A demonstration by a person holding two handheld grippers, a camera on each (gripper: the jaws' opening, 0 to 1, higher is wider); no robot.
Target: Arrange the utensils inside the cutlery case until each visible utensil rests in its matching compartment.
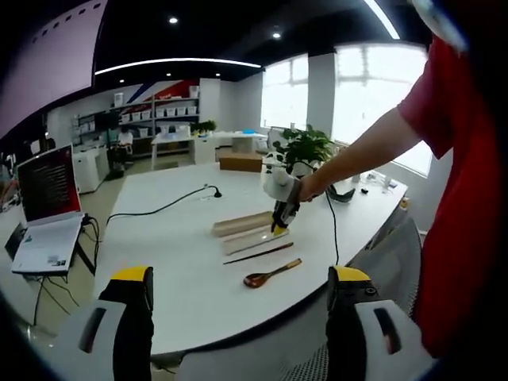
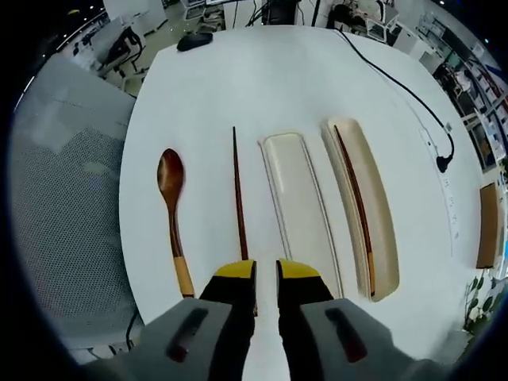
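Hard to tell whether gripping or only hovering: right tongs [image 2: 266, 271] narrowed to a slim gap over the end of the loose chopstick [image 2: 238, 190] by the worktop [image 2: 262, 71] edge, left tongs [image 1: 238, 275] wide, holding nothing. Could roll the thin chopstick toward the spoon [image 2: 171, 198] or off that edge through an off-centre pinch, short of the cutlery case [image 2: 381, 230] further in, already holding the other chopstick [image 2: 355, 198]. No readable brand or label; laptop [image 1: 48, 186] text too small.

In the right gripper view, the near end of the loose chopstick [image 2: 238, 198] disappears behind the left jaw's yellow tip, so contact there cannot be judged. In the left gripper view, far beyond the jaws, the cutlery case [image 1: 248, 230] is too small to show compartments.
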